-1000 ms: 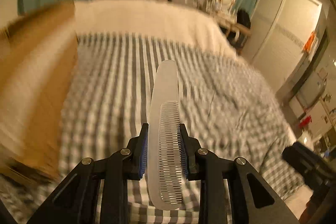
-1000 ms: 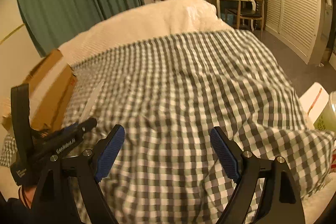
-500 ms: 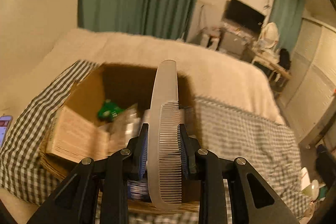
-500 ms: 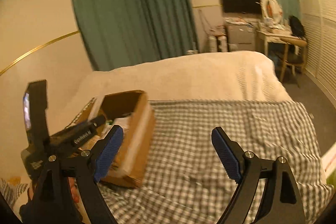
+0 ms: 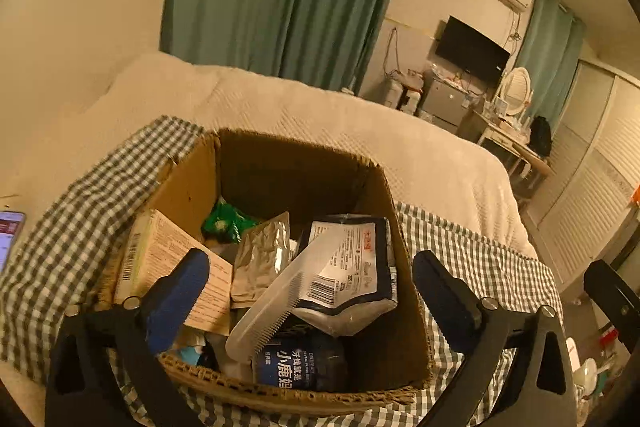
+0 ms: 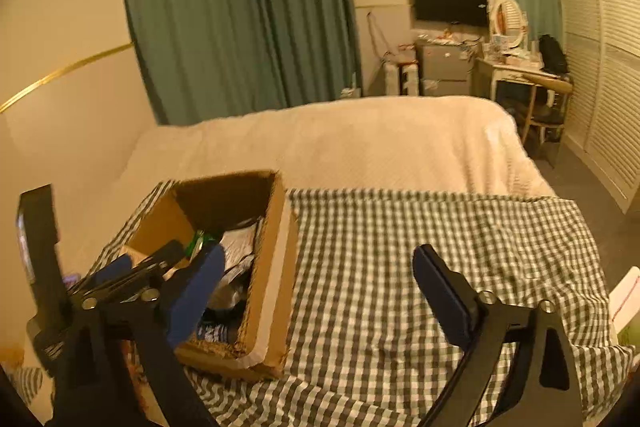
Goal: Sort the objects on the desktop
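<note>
1. The comb point(image 5: 276, 303) lies tilted in the cardboard box point(image 5: 404, 311), on top of packets and a dark pouch.
2. The left gripper point(image 5: 308, 291) is above the box, jaws opening wide, nothing pinched.
3. The right gripper point(image 6: 316, 287) is opening too, empty, over the checked blanket point(image 6: 440, 227) beside the box.

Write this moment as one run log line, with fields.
left hand-held gripper: opening, nothing held | comb: lying in cardboard box | right hand-held gripper: opening, nothing held
</note>
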The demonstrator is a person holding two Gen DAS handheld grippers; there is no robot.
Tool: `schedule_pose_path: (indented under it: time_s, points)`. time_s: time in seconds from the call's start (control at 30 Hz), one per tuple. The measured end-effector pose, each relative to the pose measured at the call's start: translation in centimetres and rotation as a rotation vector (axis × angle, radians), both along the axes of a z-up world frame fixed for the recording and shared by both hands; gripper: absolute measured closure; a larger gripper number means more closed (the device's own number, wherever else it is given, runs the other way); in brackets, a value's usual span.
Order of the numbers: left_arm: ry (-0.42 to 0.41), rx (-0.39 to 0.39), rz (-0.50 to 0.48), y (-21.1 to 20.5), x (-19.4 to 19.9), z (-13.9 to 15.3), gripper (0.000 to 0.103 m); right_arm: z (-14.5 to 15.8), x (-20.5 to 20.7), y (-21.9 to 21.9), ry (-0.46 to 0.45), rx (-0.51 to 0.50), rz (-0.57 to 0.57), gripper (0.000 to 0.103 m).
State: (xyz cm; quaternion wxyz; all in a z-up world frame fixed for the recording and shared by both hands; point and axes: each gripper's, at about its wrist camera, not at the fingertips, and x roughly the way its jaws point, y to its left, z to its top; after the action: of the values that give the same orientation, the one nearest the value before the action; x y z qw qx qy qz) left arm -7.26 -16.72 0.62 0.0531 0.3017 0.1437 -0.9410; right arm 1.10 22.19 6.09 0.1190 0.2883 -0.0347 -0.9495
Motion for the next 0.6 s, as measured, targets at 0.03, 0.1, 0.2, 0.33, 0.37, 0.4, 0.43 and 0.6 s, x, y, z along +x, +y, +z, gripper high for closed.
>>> schedule_pose_path:
  time_s: [0.03,0.1,0.2,0.33,0.37,0.4,0.43,0.6]
  points:
    - [0.003,-0.005,0.004,0.1,0.4,0.3,0.000,0.2,0.0,0.2,0.012,0.002,-0.011,0.000]
    - [-0.007,-0.015,0.009,0.3,0.8,0.8,0.000,0.3,0.2,0.6,0.043,0.022,-0.030,0.001]
    - [0.004,-0.010,0.007,0.6,1.6,1.1,0.000,-0.2,-0.1,0.7,0.020,0.073,-0.047,0.001]
    - [-0.012,-0.002,-0.009,0.9,2.0,0.6,0.000,-1.6,0.1,1.6,-0.020,0.106,-0.109,0.001]
    - [-0.021,-0.012,-0.008,1.1,2.0,0.4,0.000,-1.8,0.3,1.9,-0.015,0.102,-0.120,0.001]
    - [-0.023,-0.017,-0.008,1.2,2.0,0.3,0.000,-2.1,0.5,2.2,-0.021,0.091,-0.123,0.001]
    - [-0.021,-0.017,-0.014,1.2,2.0,0.1,0.000,-2.3,0.6,2.5,-0.031,0.074,-0.121,0.001]
    - [-0.005,-0.070,-0.033,2.5,2.1,-0.3,0.000,-2.5,0.8,3.5,-0.038,0.062,-0.139,0.001]
